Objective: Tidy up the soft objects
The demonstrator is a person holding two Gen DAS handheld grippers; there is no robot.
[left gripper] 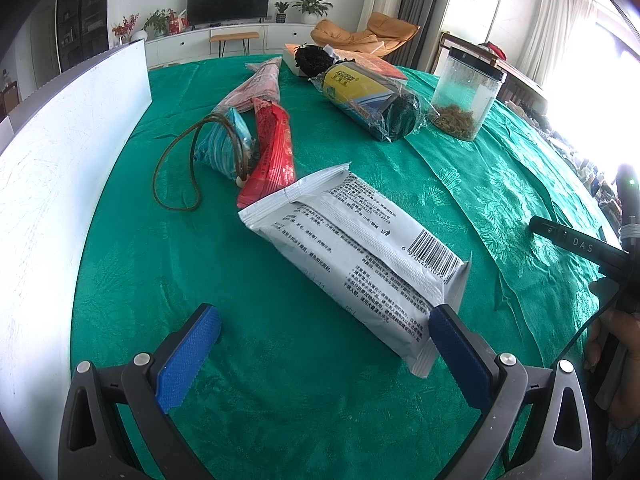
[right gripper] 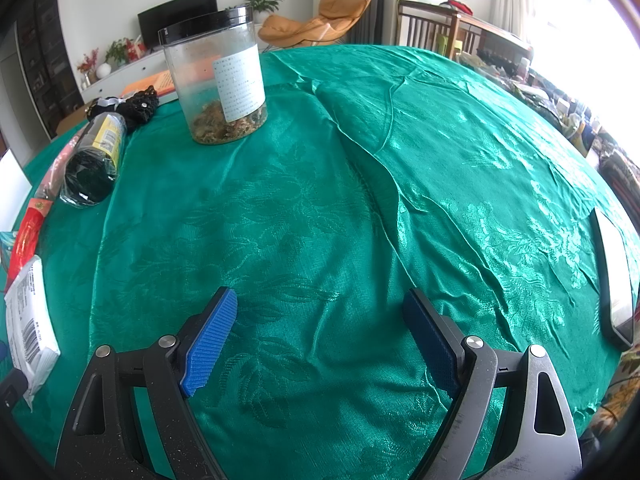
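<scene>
Left claw [left gripper: 324, 326], lower frame: wide, right pad touching white packet [left gripper: 354, 254] end, likely lining up grasp. Right claw [right gripper: 320, 316]: wide, empty, idle above green counter [right gripper: 360, 184].

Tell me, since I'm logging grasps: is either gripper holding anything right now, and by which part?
Nothing is held. The left gripper is open, its jaws wide beside the white packet. The right gripper is open over the bare green tablecloth.

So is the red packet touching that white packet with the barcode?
Cannot tell. In the left wrist view the white packet's sealed end overlaps the red packet's lower end, but whether it rests on it or merely sits in front is unclear.
</scene>
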